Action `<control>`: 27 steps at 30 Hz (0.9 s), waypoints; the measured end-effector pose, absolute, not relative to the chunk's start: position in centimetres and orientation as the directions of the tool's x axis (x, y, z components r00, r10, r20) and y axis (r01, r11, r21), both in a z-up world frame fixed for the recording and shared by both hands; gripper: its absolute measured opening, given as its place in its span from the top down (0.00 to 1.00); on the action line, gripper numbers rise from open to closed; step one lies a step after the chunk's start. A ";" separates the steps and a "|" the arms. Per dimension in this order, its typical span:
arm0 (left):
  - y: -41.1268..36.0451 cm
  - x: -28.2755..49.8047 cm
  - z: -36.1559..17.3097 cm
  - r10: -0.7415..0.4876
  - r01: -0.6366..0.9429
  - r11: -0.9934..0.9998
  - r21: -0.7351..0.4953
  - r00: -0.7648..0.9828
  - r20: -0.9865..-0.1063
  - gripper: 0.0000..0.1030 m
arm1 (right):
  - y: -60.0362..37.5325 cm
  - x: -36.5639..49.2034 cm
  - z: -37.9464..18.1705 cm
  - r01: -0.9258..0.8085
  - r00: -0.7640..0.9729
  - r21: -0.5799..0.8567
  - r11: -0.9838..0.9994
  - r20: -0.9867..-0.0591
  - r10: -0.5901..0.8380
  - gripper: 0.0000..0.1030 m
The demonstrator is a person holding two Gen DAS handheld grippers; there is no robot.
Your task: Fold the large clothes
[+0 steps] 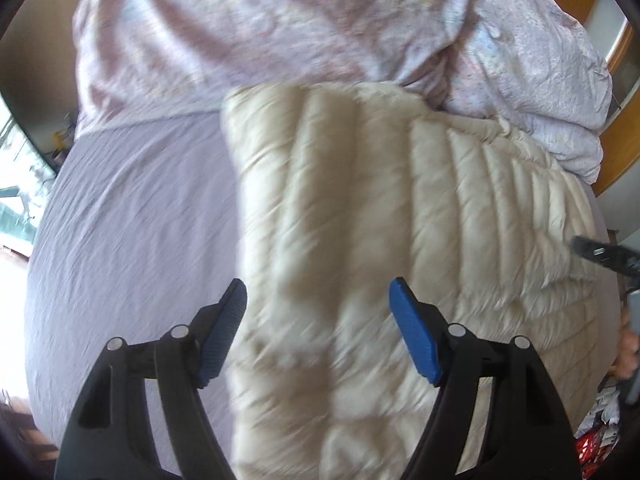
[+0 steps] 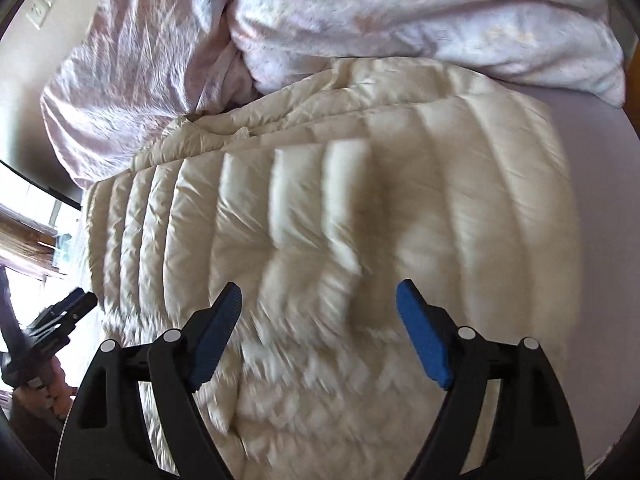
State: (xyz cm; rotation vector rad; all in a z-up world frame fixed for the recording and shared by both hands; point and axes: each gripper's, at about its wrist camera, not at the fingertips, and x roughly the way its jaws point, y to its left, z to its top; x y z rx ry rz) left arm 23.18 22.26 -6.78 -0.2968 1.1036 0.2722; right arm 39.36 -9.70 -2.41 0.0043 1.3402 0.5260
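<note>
Your left tool (image 1: 318, 330) and right tool (image 2: 320, 332) both hang wide open, gripping nothing, above the cream puffer jacket (image 2: 340, 208). It lies on the bed, against the rumpled duvet (image 2: 400, 12), its quilted ribs running away from you.

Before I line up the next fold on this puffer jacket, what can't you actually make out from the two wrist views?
- Cream puffer jacket: near hem cut off by the bottom edge in both wrist views, and motion blur smears it there.
- Sleeves and collar: not distinguishable; the far edge bunches against the crumpled duvet.
- Right gripper and left gripper: fingers open, nothing between them; contact with the fabric is unclear.
</note>
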 end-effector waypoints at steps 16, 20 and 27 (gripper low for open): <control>24.2 9.0 -10.9 -0.020 -0.427 0.887 -0.176 0.347 -0.938 0.28 | -29.9 32.8 -4.5 -0.188 -0.046 0.326 0.927 -0.945 0.323 0.21; 22.6 7.2 -11.6 -0.070 -0.401 0.891 -0.215 0.347 -0.935 0.28 | -32.4 31.1 -5.8 -0.145 -0.099 0.370 0.918 -0.928 0.358 0.21; 20.6 4.8 -11.8 -0.069 -0.389 0.896 -0.215 0.357 -0.932 0.36 | -34.6 28.9 -6.7 -0.130 -0.142 0.447 0.885 -0.892 0.430 0.22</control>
